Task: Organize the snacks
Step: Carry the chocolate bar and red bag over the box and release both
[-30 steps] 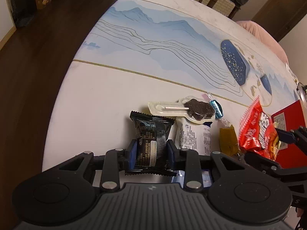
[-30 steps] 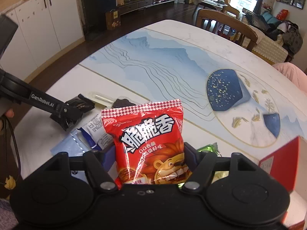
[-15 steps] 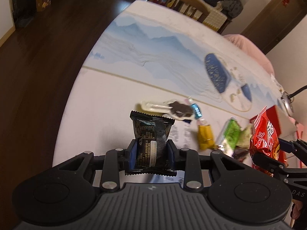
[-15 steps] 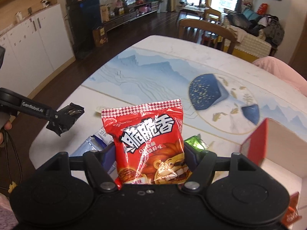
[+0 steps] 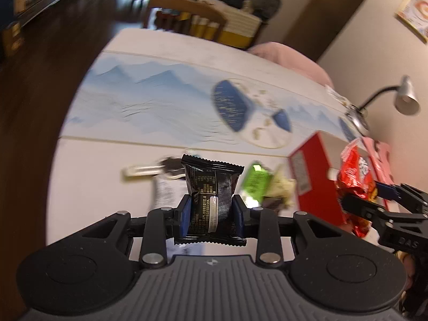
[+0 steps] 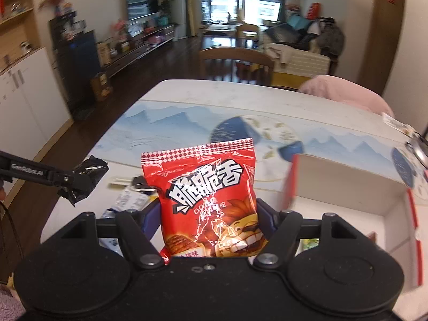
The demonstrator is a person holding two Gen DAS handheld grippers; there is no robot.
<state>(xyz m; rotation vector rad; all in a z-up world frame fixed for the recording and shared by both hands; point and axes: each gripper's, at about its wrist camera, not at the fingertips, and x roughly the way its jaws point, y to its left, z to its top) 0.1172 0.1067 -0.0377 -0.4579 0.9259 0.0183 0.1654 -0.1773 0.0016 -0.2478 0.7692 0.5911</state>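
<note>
The left gripper (image 5: 211, 212) pinches a black snack packet (image 5: 211, 187) upright between its blue pads, held above the table (image 6: 187, 99) to the left of the red box (image 6: 347, 184). On the tabletop left of the box lie a lollipop-shaped chocolate treat (image 6: 139, 183) and a white-and-blue wrapper (image 6: 128, 200); just beside the box's near wall sits a green packet (image 5: 255, 180), with what may be another crumpled wrapper, too blurred to name. The right gripper (image 6: 208, 219) clamps a red crisp bag (image 6: 206, 195) at its lower half, just left of the box. The box stands open, white inside; what shows of its floor looks bare. The table carries a blue mountain print. Behind the box stand a wooden chair (image 6: 235, 61), cabinets and a window.
</note>
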